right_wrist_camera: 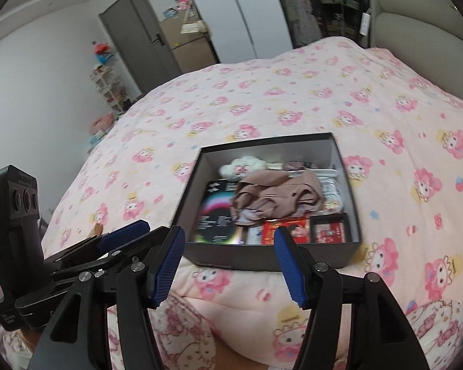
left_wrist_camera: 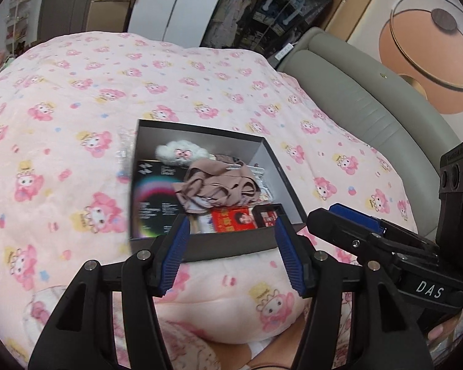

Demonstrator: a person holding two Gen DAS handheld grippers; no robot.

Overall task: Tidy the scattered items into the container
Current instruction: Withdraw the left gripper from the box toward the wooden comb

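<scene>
The black box (right_wrist_camera: 271, 259) on the bed looks fully packed, nothing seemingly left scattered, left gripper (left_wrist_camera: 231, 252) and right gripper (right_wrist_camera: 228, 265) both released and empty.

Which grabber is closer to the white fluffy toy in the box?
Left, slightly. Left gripper and right gripper both hover open before the box's near wall; the toy lies far-left inside.

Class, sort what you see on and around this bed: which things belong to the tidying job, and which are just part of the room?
Part of the job:
- black box
- beige garment inside it
- white fluffy toy inside it
- red booklet inside it
- left gripper and right gripper, jaws open and empty

Just there:
- pink patterned quilt
- grey headboard
- grey door
</scene>
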